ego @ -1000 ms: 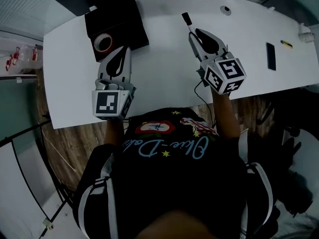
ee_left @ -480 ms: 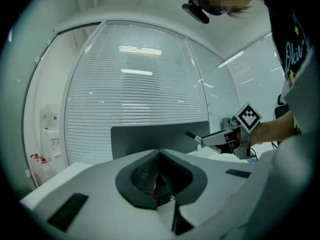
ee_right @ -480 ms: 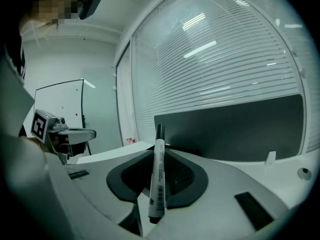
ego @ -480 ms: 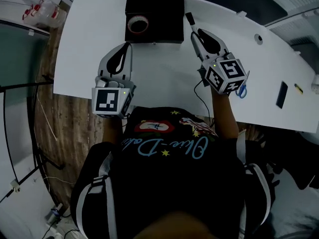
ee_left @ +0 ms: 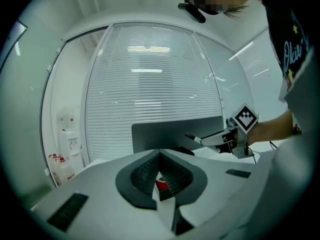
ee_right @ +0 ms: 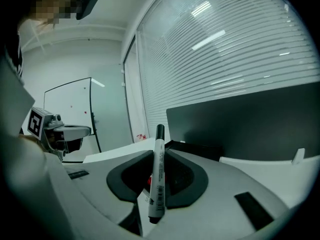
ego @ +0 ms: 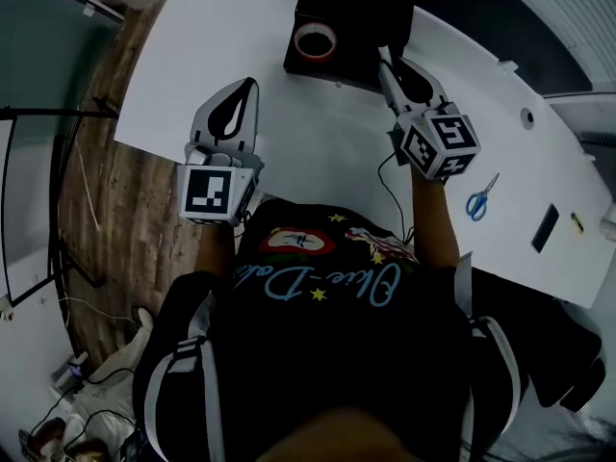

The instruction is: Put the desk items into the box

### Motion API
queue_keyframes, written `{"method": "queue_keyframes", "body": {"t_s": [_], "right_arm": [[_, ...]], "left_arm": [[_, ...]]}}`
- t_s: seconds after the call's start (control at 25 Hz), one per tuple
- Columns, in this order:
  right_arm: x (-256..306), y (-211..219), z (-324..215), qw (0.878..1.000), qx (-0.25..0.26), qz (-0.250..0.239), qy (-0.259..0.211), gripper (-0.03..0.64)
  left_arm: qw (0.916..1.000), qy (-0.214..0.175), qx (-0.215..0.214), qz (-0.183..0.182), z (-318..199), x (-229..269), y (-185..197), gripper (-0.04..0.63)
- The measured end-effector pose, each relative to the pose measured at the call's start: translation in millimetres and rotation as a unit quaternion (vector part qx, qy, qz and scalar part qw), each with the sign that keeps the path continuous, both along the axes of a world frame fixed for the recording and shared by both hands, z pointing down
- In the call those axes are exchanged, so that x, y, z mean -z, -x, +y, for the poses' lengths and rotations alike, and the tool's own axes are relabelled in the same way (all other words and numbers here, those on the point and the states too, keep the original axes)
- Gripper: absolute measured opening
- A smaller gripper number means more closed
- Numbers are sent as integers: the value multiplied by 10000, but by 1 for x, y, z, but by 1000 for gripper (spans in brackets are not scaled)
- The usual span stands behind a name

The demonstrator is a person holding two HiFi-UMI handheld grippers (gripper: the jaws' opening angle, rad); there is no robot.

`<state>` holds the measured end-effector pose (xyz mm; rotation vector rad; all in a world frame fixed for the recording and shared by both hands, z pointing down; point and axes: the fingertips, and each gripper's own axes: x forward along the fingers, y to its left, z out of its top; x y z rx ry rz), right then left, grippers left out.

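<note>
Tabletop [ego: 289,152]: white and broad. It carries the box at its far side and loose items out to the right.
Box [ego: 364,12]: black, open on top, on the tabletop ahead of the person and between the two hand-held grippers' lines of reach.
Left hand-held gripper [ego: 251,84]: held over bare tabletop, left of the box and apart from it. Its jaws meet at the tips with nothing between them; in the left gripper view only a bit of red shows through the gap behind the tips.
Right hand-held gripper [ego: 387,65]: jaws clamped on the marker. In the head view its tips show against the box's near right corner.
Tape [ego: 315,39]: a roll with a reddish rim, lying flat inside the box in its near left part.
Scissors [ego: 478,198]: blue-handled, flat on the tabletop to the right of the right hand-held gripper, well apart from the box.
Black strip [ego: 545,227]: a small flat dark item on the tabletop, further right than the scissors; I cannot tell what it is.
Marker [ee_right: 158,174]: white barrel with print and a black cap, pinched between the right hand-held gripper's pads. It stands almost upright across them, cap end up, poking out above and below the jaws.
</note>
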<state>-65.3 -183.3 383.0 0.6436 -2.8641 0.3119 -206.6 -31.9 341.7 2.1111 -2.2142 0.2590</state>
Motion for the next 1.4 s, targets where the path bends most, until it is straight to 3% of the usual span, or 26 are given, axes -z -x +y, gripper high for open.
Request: {"method": "queue_keyframes", "body": {"t_s": [0.56,1.04,1.4], "right_arm": [[-44,31,-15,9977,186,621,205,80],[-85,46,-24,9868,496,1539,123,80],[-101,50,-29,9798,510,1930,78,80]], "left_arm": [[9994,213,181,188,-7,-22,29,-3],[9988,288,274,302,-13,-34,35,-3],[9989,279,223,306,-16,-34,34,-3]]}}
